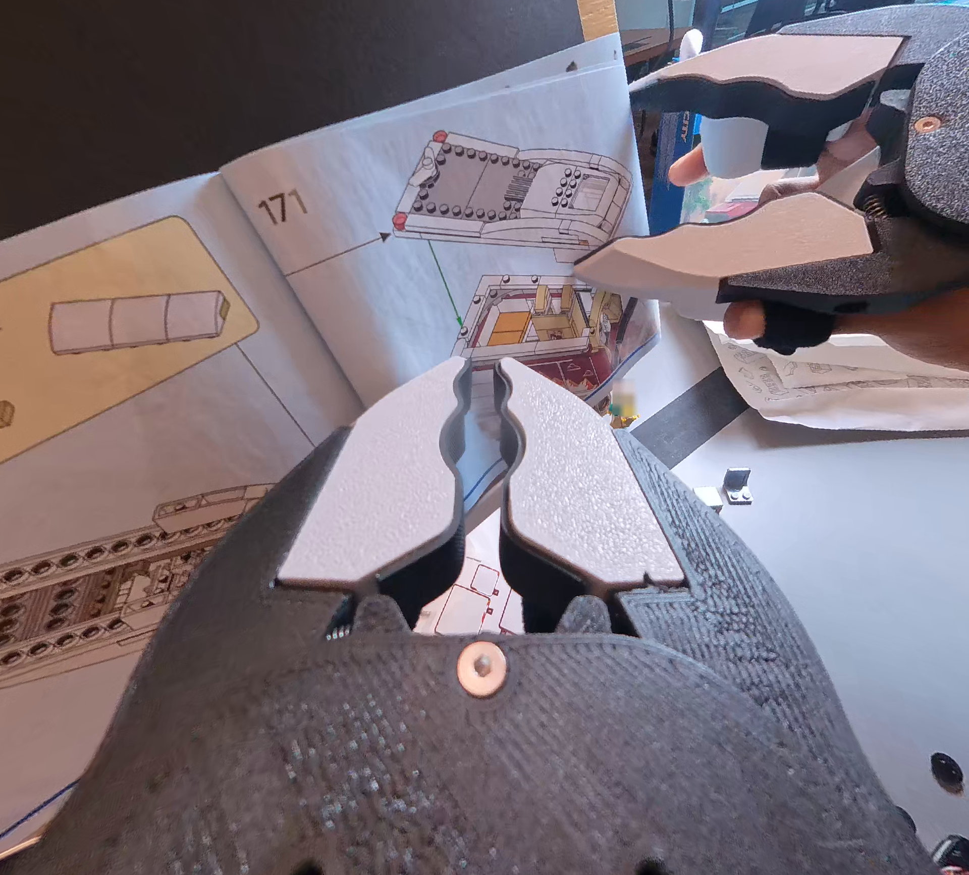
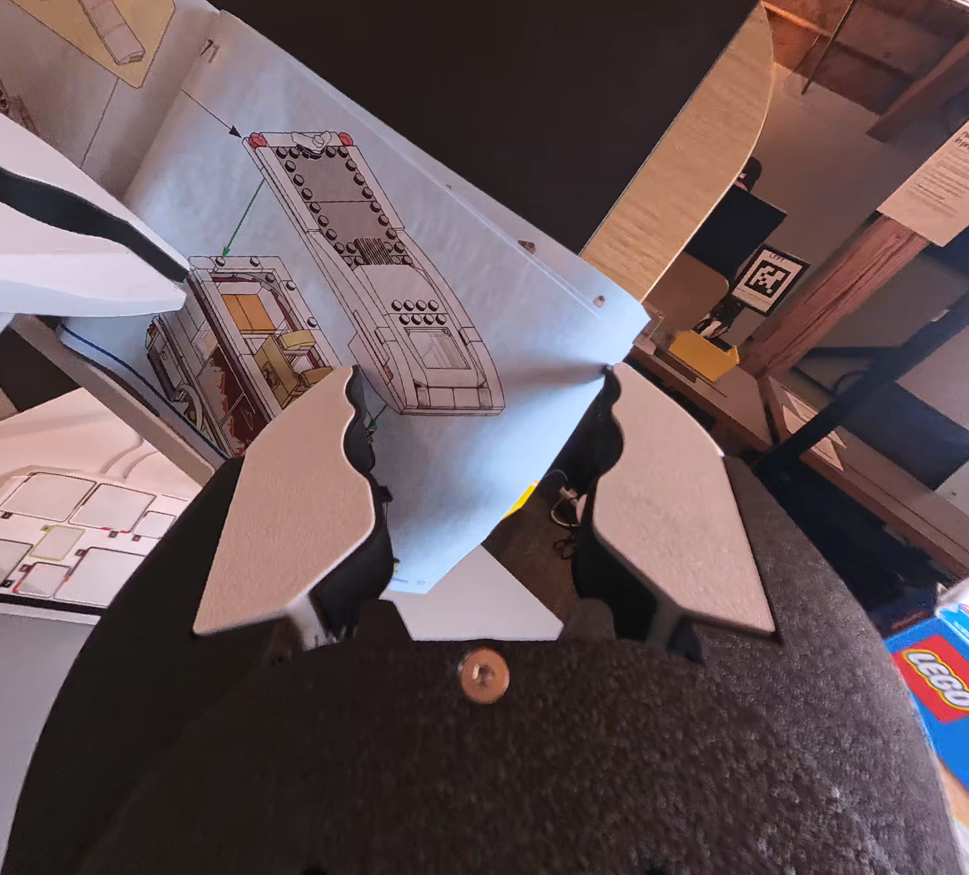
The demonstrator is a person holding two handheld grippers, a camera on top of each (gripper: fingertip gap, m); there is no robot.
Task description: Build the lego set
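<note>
Paper dominates both views: an open instruction booklet, thin matte pages printed with line drawings of a studded brick vehicle, its right-hand page lifted off the pale table. The left claw, pebbled grey plates over wavy dark pads, is nearly clenched at the page's lower edge, a narrow slit between its tips; whether the pads pinch the sheet I cannot tell. Only the left wrist view shows two small grey brick pieces on the table at 3 o'clock of that claw, a dark strip across the table, and gloved fingers behind the right claw. That claw is spread wide, the page's outer edge between its fingers, one tip touching the corner. Only the right wrist view shows a bright toy box at 4 o'clock, a printed sheet at 9 o'clock, and a black-and-white marker card far off at 2 o'clock.
</note>
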